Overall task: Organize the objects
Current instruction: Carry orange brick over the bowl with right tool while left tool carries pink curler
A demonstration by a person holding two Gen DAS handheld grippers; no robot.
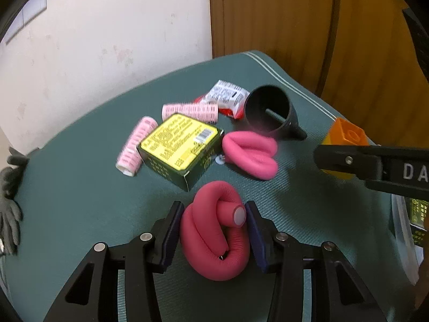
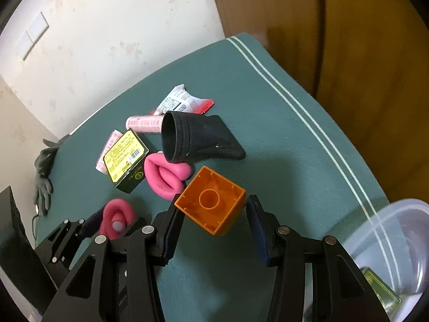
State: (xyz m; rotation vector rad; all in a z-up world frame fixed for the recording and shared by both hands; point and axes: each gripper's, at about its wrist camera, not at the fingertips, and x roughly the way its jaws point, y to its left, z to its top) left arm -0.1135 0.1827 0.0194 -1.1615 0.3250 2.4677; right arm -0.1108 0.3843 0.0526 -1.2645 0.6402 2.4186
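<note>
Over the green mat [image 2: 268,123], left gripper [image 1: 213,230] seemingly clamps a pink coil [image 1: 214,230]; right gripper [image 2: 213,230] grips an orange block [image 2: 211,201].

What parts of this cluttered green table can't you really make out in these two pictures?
- Clear tub: right wrist view, cut off by the picture's edge; contents mostly unseen.
- Box print: left wrist view, blurred, unreadable.
- Orange block: left wrist view, half hidden behind the right tool.
- Grey glove: cut off at the edge.

Yellow-labelled green cardboard box [image 1: 180,149] between 2 pink mesh hair rollers [image 1: 136,146] and folded pink foam tube [image 1: 250,153], black plastic funnel [image 1: 270,112] behind.
</note>
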